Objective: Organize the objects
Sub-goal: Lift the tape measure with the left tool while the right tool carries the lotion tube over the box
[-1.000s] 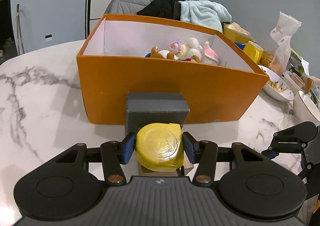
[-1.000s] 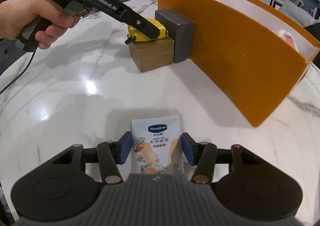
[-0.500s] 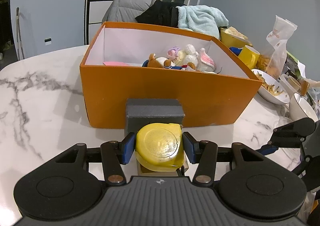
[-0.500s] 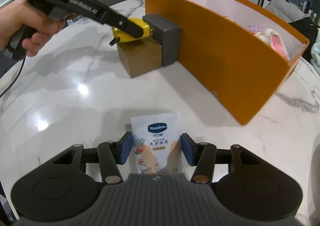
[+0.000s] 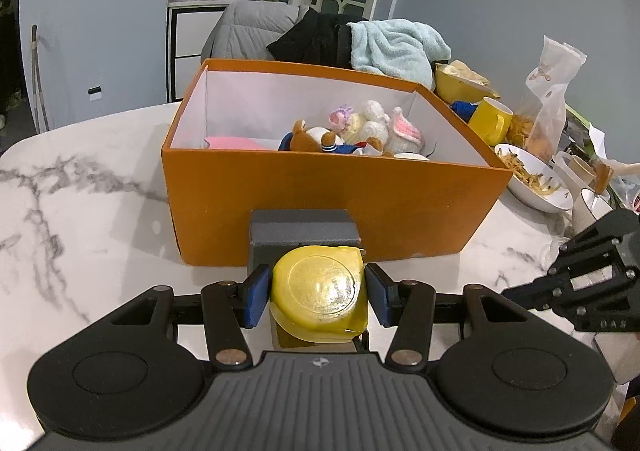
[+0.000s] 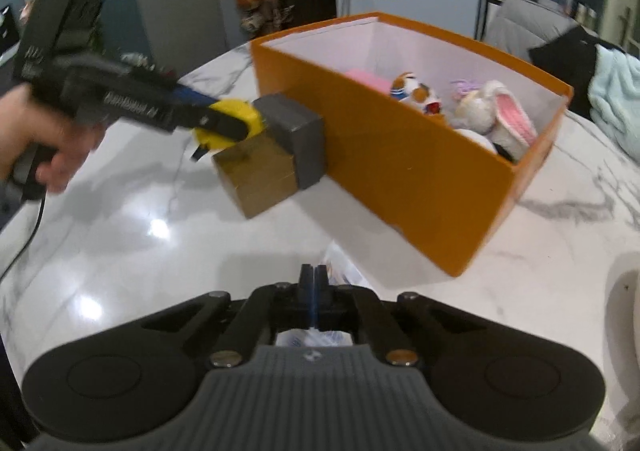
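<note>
Gripping a rounded yellow plastic tape measure (image 5: 318,293) between blue pads, my left gripper (image 5: 317,296) holds it above a gold-brown box (image 6: 256,177) on the glossy white marble table (image 5: 80,211). My right gripper (image 6: 314,285) has its pads pressed together on the edge of a crinkled white pouch (image 6: 340,269), blurred and mostly hidden behind the fingers. At 12 o'clock from the tape measure, a matte dark grey box (image 5: 303,237) stands touching the gold-brown one, its far face just beside the near wall of a large orange cardboard box (image 5: 332,207) with a white lining. Inside, toward 1 o'clock, lie fuzzy plush toys (image 5: 360,131), one a white rabbit (image 6: 498,113) with pink ears, and a flat pink item (image 5: 236,142) sits at 11 o'clock. Beyond, at 2 o'clock, stand a yellow mug (image 5: 490,121) and a white bowl (image 5: 532,181) of noodles.
</note>
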{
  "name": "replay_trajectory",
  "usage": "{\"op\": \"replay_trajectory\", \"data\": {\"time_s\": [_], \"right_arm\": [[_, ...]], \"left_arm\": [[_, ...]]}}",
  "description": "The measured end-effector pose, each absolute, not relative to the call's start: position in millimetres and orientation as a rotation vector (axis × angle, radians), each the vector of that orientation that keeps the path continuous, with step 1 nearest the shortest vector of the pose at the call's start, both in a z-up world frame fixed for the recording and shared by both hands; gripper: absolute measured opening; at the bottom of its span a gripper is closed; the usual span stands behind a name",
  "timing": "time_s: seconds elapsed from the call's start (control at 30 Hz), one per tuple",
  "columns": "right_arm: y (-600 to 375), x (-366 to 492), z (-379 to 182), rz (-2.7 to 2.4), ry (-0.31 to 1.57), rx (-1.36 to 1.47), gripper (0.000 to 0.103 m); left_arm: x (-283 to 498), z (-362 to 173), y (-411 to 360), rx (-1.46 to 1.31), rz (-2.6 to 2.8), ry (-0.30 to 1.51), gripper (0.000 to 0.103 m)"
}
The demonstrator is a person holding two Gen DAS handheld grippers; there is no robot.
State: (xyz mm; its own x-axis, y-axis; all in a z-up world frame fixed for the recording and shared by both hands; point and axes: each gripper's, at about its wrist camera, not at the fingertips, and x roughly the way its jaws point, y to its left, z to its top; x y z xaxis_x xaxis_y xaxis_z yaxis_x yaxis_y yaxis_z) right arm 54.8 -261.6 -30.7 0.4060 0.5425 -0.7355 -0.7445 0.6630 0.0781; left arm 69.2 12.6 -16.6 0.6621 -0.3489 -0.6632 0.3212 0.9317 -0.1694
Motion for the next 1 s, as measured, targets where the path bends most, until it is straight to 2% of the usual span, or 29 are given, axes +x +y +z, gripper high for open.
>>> {"op": "replay_trajectory", "data": {"time_s": [0.03, 0.1, 0.13, 0.17, 0.23, 0.37, 0.43, 0.5, 0.53, 0.57, 0.7, 0.87, 0.93, 1.0], "right_arm": [[-261, 57, -31, 0.820, 0.828, -0.293, 0.000], [-257, 58, -37, 0.797, 0.851, -0.331, 0.009], [-255, 59, -40, 0.791, 0.870, -0.338, 0.020], [-255, 60, -43, 0.791, 0.890, -0.325, 0.042], [-256, 63, -47, 0.772, 0.920, -0.272, 0.057], [-254, 70, -54, 0.710, 1.002, -0.212, 0.059], [-252, 67, -50, 0.725, 0.972, -0.252, 0.060], [-253, 58, -39, 0.817, 0.874, -0.320, 0.070], [-254, 54, -34, 0.875, 0.839, -0.354, 0.083], [-254, 51, -31, 0.931, 0.828, -0.383, 0.089], [-246, 44, -33, 1.071, 0.802, -0.532, 0.088], [-225, 45, -54, 1.147, 0.855, -0.698, 0.069], [-219, 48, -62, 1.137, 0.880, -0.724, 0.066], [-214, 52, -71, 1.123, 0.914, -0.725, 0.058]], "left_arm": [[69, -16, 12, -0.039, -0.380, 0.758, 0.059], [68, -16, 12, -0.036, -0.382, 0.760, 0.059], [68, -16, 12, -0.033, -0.384, 0.761, 0.059], [67, -15, 12, -0.031, -0.385, 0.761, 0.059], [66, -15, 12, -0.030, -0.386, 0.760, 0.059], [65, -14, 13, -0.035, -0.382, 0.758, 0.059], [65, -14, 14, -0.036, -0.383, 0.757, 0.059], [64, -14, 15, -0.038, -0.385, 0.756, 0.059], [64, -14, 15, -0.037, -0.384, 0.757, 0.059], [64, -14, 15, -0.038, -0.383, 0.758, 0.059], [64, -14, 18, -0.045, -0.380, 0.760, 0.059], [64, -11, 17, -0.050, -0.383, 0.756, 0.059], [64, -12, 16, -0.049, -0.386, 0.757, 0.059], [64, -13, 16, -0.047, -0.387, 0.760, 0.059]]}}
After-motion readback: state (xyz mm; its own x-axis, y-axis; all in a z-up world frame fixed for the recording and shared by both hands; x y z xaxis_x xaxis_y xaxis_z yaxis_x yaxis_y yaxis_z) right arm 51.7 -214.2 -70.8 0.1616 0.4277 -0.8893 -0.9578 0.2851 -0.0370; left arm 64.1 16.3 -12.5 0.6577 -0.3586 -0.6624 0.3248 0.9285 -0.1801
